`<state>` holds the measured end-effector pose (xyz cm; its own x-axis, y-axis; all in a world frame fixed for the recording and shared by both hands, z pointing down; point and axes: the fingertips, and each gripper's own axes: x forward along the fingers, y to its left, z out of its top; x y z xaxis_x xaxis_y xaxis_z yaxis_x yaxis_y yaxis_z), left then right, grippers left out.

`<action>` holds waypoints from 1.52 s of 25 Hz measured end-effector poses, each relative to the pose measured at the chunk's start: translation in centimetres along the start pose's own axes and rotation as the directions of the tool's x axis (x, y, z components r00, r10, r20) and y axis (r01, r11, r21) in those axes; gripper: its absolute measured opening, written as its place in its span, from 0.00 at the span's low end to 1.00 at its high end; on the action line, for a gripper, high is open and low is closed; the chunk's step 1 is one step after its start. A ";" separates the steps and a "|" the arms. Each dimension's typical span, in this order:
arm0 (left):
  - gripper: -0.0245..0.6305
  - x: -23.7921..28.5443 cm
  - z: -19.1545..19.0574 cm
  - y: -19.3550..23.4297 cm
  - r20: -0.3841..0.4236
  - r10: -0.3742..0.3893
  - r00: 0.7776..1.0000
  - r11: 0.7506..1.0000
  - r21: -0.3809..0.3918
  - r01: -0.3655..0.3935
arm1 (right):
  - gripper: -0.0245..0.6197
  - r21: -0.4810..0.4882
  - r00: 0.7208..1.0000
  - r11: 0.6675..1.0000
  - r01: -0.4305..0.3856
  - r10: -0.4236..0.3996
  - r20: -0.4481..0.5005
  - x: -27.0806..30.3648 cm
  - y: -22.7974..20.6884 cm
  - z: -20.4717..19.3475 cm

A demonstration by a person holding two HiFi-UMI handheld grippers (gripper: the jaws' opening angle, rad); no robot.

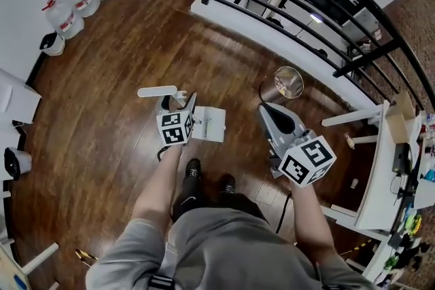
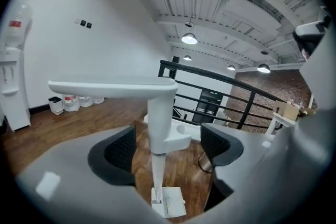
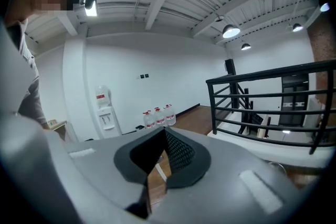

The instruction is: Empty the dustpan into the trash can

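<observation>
A white dustpan (image 1: 209,124) lies on the wood floor with its long handle (image 1: 155,92) standing upright. My left gripper (image 1: 180,104) is open around that handle. In the left gripper view the handle (image 2: 157,128) rises between the two dark pads (image 2: 119,149) without touching either, and the dustpan (image 2: 169,202) shows below. The small metal trash can (image 1: 288,83) stands on the floor to the right, near the railing; its rim (image 2: 203,164) peeks past the handle. My right gripper (image 1: 264,108) is shut with nothing in it and points toward the can; its pads (image 3: 176,152) meet in front.
A black railing (image 1: 299,17) on a white ledge runs behind the can. Water jugs (image 1: 80,0) line the far left wall, near a water dispenser (image 2: 13,71). A white table (image 1: 380,166) with clutter stands at the right. The person's shoes (image 1: 194,170) are just behind the dustpan.
</observation>
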<state>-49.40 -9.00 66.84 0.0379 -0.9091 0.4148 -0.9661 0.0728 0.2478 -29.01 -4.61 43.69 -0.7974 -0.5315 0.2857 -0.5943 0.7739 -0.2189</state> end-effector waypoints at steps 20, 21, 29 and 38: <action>0.38 1.5 7.5 -7.4 0.005 -0.219 0.976 0.931 0.299 0.208 | 0.04 0.062 0.980 0.981 0.183 -0.187 0.064 -3.8 -3.2 -0.3; 0.38 1.2 8.6 -7.8 0.010 -0.229 0.973 0.927 0.308 0.215 | 0.04 0.064 0.979 0.980 0.186 -0.191 0.077 -3.9 -3.2 0.1; 0.38 -0.7 16.7 -12.0 0.043 -0.329 0.943 0.895 0.334 0.297 | 0.04 0.079 0.960 0.971 0.224 -0.234 0.152 -4.9 -3.9 2.5; 0.38 0.0 23.9 -22.3 0.084 -0.494 0.866 0.819 0.381 0.430 | 0.04 0.096 0.903 0.928 0.361 -0.373 0.215 -10.4 -8.5 4.3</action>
<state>-34.01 -20.40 40.34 0.4881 -0.8574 0.1633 -0.8719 -0.4873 0.0477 -16.14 -7.18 38.54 -0.5203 -0.8425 0.1394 -0.8491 0.4931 -0.1893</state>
